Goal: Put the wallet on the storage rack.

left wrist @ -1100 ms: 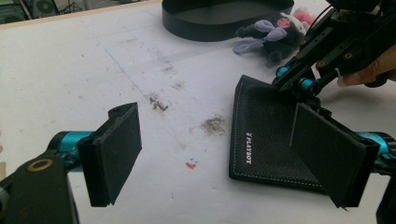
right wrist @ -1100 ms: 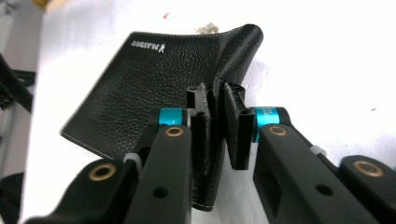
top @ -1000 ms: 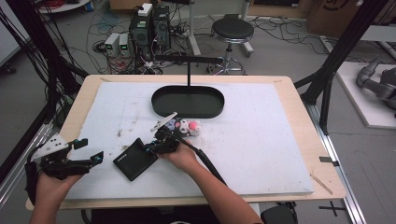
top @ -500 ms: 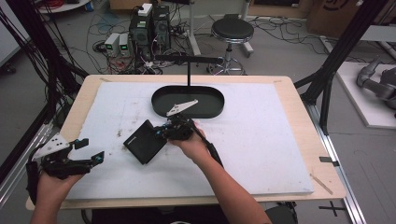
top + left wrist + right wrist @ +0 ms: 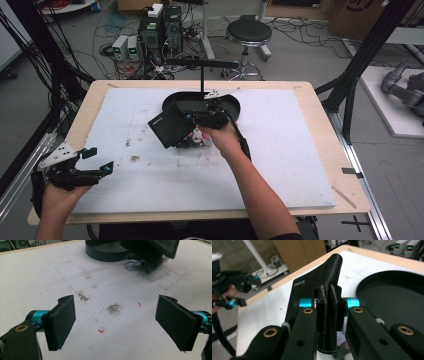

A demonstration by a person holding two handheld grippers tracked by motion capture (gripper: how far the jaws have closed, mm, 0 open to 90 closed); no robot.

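Observation:
My right gripper [image 5: 200,116] is shut on a flat black textured pouch [image 5: 169,128] and holds it tilted above the board, at the near left rim of a black oval tray [image 5: 234,107]. In the right gripper view the pouch [image 5: 330,270] stands edge-up between the jaws of the right gripper [image 5: 329,308], with the tray [image 5: 392,295] just to the right. A few small pink and white items [image 5: 198,138] lie on the board under the pouch. My left gripper [image 5: 99,160] rests low at the front left, open and holding nothing [image 5: 116,322].
A white foam board [image 5: 280,165] covers the wooden table. A black post with a crossbar [image 5: 201,64] rises from the tray. Behind the table stand a stool [image 5: 248,33] and electronics boxes [image 5: 160,25] among cables. Black frame posts flank both sides.
My right gripper has lifted the black pouch off the board and carried it away from me toward the tray, uncovering the small items. The left gripper has stayed put.

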